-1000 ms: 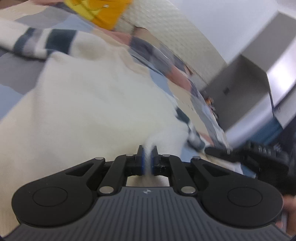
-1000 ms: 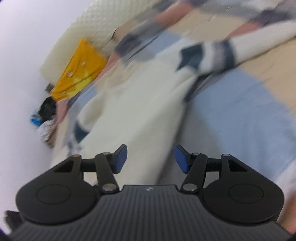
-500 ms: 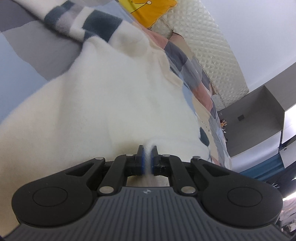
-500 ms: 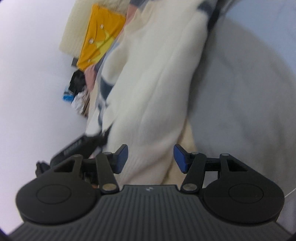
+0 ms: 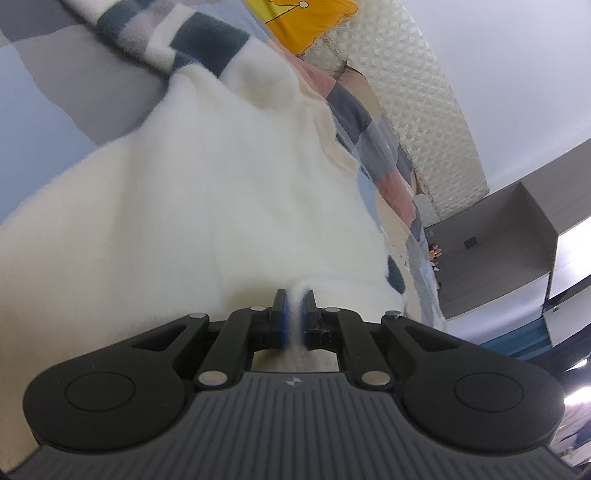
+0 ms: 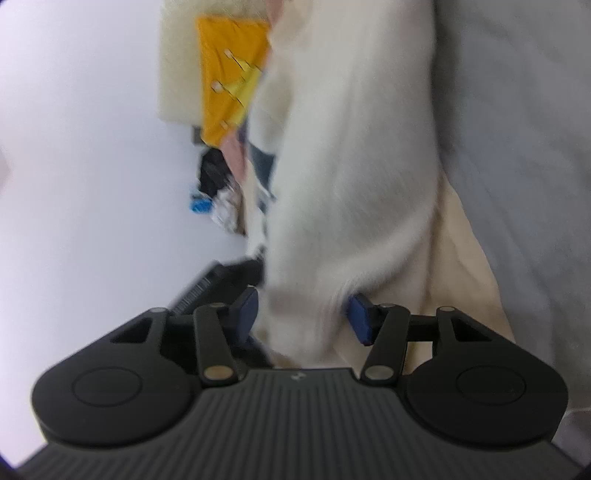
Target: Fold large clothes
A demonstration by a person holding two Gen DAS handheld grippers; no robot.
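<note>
Pinching sweater (image 5: 207, 206) hem, left tool (image 5: 294, 317)

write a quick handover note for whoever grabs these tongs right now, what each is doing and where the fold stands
Left tongs: shut on a pinch of the white fleece garment.
Right tongs: jaws closing, with an edge of the same garment between them; pads not clearly pressing yet.
The garment lies spread on the patchwork bedcover, striped sleeve out at the far side, yellow pillow by the headboard.
Done: one edge gripped. No fold visible yet.
Left: finish the right grip, then likely lift both edges and fold over.
</note>
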